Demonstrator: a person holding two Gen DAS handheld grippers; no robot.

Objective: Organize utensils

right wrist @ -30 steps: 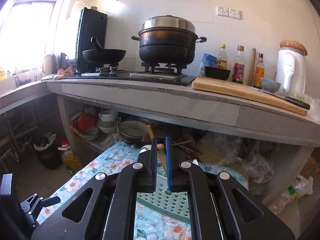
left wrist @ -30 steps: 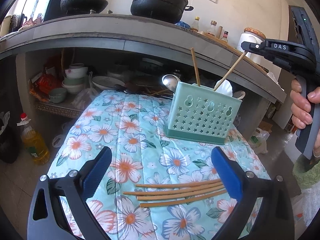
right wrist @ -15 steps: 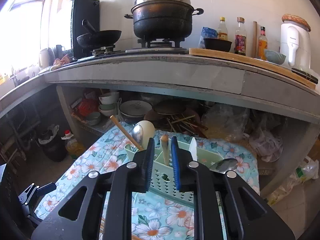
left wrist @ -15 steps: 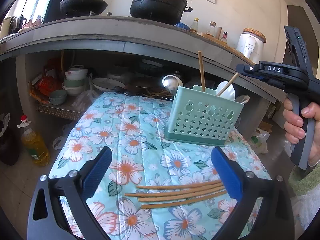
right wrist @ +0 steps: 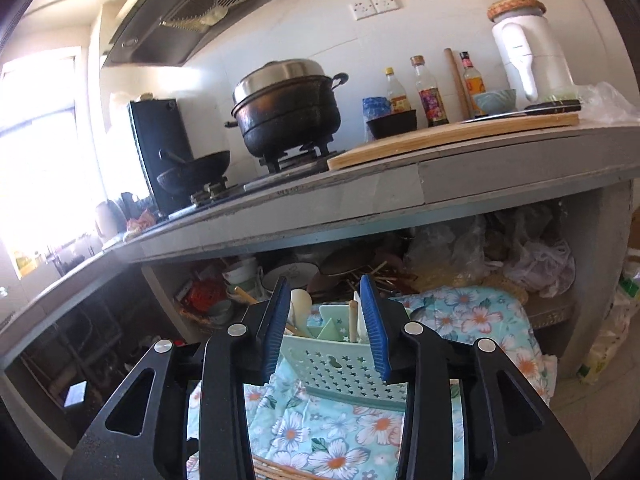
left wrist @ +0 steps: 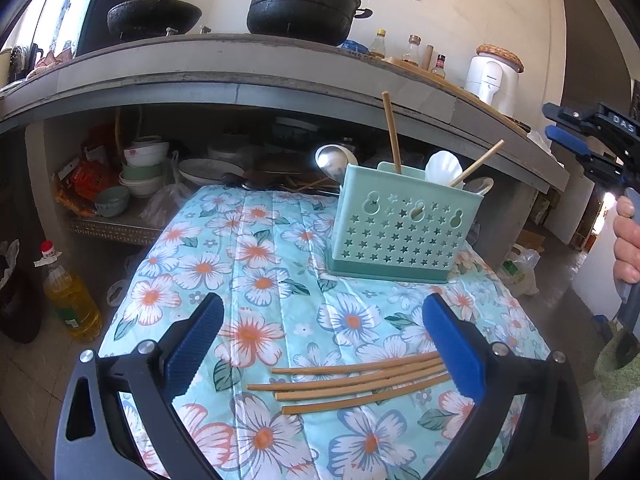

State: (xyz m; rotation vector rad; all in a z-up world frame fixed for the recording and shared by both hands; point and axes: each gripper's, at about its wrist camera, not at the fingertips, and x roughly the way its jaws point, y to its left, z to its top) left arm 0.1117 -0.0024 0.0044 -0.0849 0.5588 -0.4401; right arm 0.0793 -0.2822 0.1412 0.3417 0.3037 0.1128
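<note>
Hand-held gripper work is split here: the right hand-held gripper (right wrist: pixel 326 330) is seen with its jaws opening and nothing pinched between them, the green utensil holder (left wrist: pixel 400 228) lying beyond its fingertips, while the left hand-held gripper (left wrist: pixel 324 344) is held spread wide and empty above the loose chopsticks (left wrist: pixel 352 378) on the floral table (left wrist: pixel 248 248). Two chopsticks and some spoons are already stood in the holder, so the step in hand is judged to be fetching the next stick.

For that step to be done well, a single chopstick should be approached across its length, pinched near one end, and tipped upright before being lowered into a compartment, so that the holder is not knocked.

Which compartment each utensil occupies cannot be told. The near ends of the loose chopsticks are cut off in the right wrist view, and their exact count is blurred where they overlap.
</note>
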